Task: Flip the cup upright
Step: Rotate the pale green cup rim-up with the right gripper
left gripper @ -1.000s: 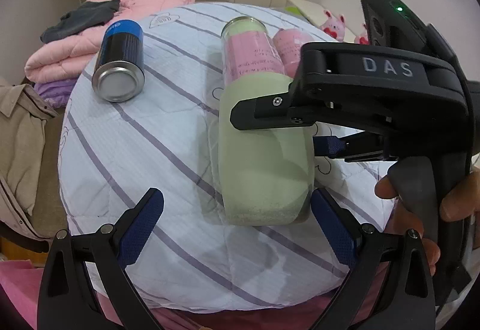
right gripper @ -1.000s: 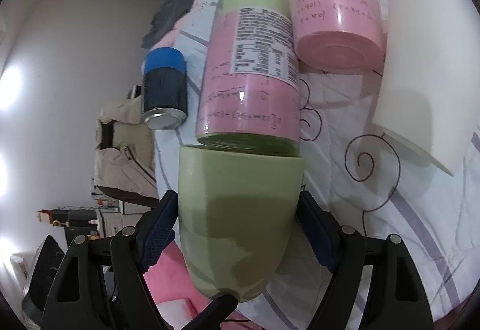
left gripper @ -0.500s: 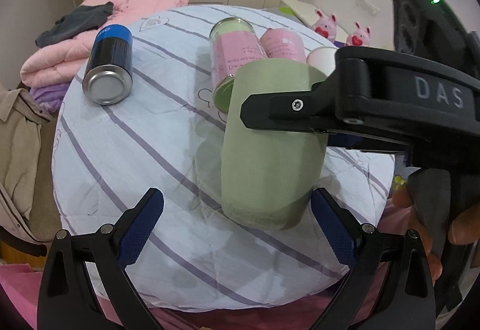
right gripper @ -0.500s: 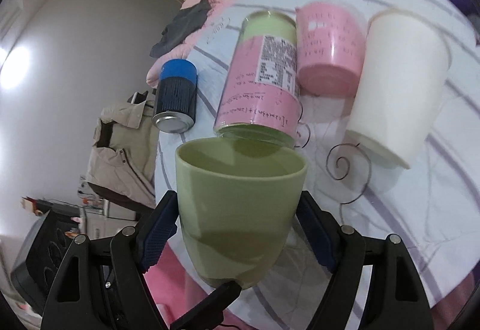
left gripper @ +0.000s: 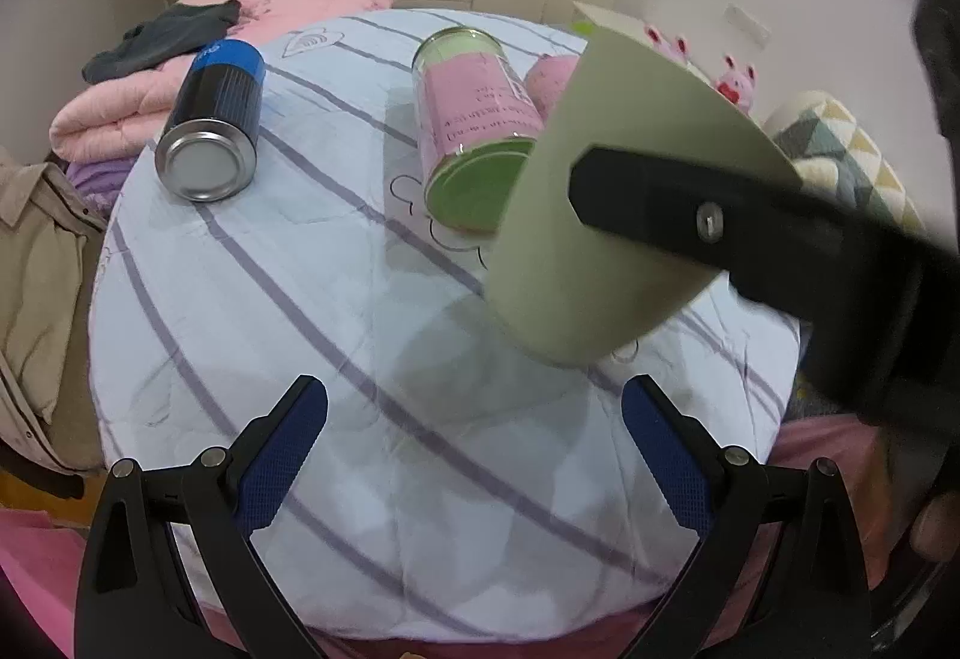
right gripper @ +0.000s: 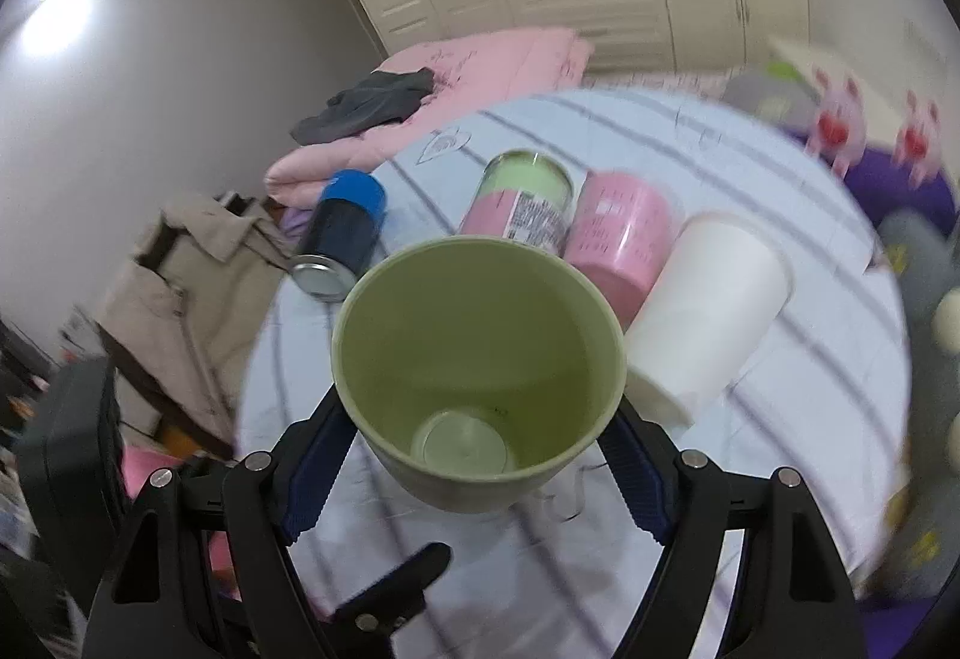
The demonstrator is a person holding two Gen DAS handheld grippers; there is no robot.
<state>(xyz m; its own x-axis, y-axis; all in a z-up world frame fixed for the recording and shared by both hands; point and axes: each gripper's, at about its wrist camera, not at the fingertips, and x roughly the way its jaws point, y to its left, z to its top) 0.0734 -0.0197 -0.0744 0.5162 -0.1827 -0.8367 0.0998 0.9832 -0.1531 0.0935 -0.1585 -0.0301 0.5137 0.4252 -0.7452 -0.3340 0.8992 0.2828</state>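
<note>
Cup: the green cup (right gripper: 480, 359) sits between the blue pads of the right gripper (right gripper: 477, 470), its mouth turned toward that camera so the round bottom shows inside. In the left wrist view the cup (left gripper: 606, 263) hangs tilted above the cloth, its narrow end lowest and clear of the surface.
Right gripper: jaws pinching the cup, one pad (right gripper: 315, 473) on each side of its lower wall. From the left wrist view a black finger of it crosses the cup's side.
Left gripper: the left gripper (left gripper: 474, 455) has its jaws spread wide with nothing between them; the cup is ahead of and above its right pad.
Table: a round table (left gripper: 288, 335) under a white cloth with purple stripes lies below both grippers.
Beyond the right jaws: a blue can (right gripper: 345, 233) on its side to the left, then a pink-labelled jar (right gripper: 519, 206) also lying down, a pink cup (right gripper: 618, 239) touching it, and a white cup (right gripper: 702, 311) on the right, both on their sides.
Beyond the left jaws: the blue can (left gripper: 210, 125) far left, the jar (left gripper: 474, 125) just behind the green cup.
Background: folded pink blanket (left gripper: 120, 101) with a dark cloth (left gripper: 162, 38) on it, past the table's far edge.
</note>
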